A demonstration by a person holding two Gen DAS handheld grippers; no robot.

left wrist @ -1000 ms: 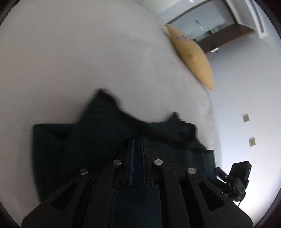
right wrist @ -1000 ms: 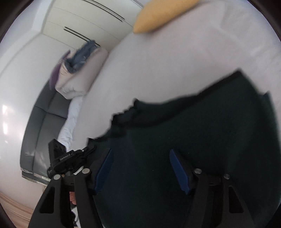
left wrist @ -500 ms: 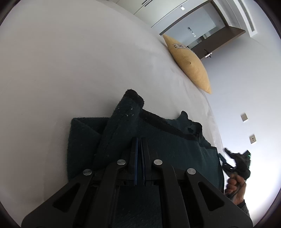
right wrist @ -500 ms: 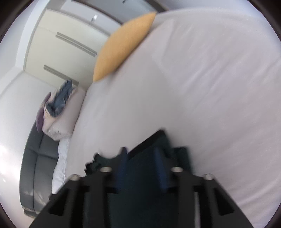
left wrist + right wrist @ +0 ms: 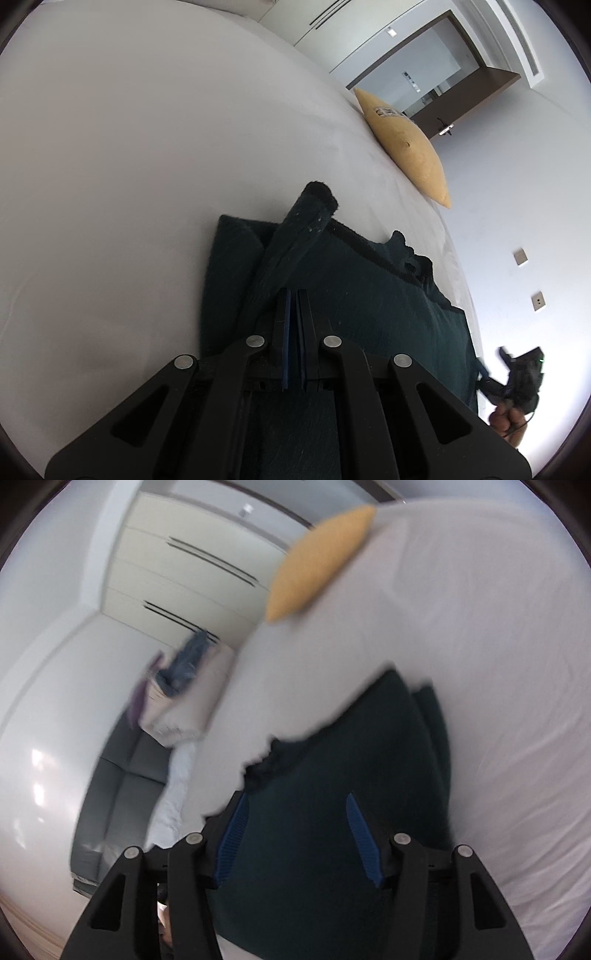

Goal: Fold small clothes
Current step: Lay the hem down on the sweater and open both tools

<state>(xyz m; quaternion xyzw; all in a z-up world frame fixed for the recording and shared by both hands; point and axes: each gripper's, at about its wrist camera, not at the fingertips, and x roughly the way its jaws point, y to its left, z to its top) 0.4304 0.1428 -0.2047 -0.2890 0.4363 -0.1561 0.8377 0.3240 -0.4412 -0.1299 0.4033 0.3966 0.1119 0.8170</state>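
Note:
A dark teal garment [image 5: 362, 291] lies on the white bed [image 5: 129, 166]. My left gripper [image 5: 294, 295] is shut on a fold of this garment, which rises in a ridge ahead of the fingers toward a rolled end [image 5: 317, 195]. In the right wrist view the same garment [image 5: 351, 775] lies under my right gripper [image 5: 295, 805], whose jaws stand wide open and hold nothing. The right gripper also shows in the left wrist view [image 5: 517, 376], held in a hand at the garment's right edge.
A yellow pillow [image 5: 406, 147] lies at the far edge of the bed, also in the right wrist view [image 5: 317, 557]. A grey sofa [image 5: 118, 782] with cushions and clothes [image 5: 181, 664] stands beside the bed. A doorway [image 5: 436, 85] is beyond.
My left gripper has pulled the held fold up and across, so the garment now lies narrower. My right gripper shut briefly, then opened again and drew back over the garment.

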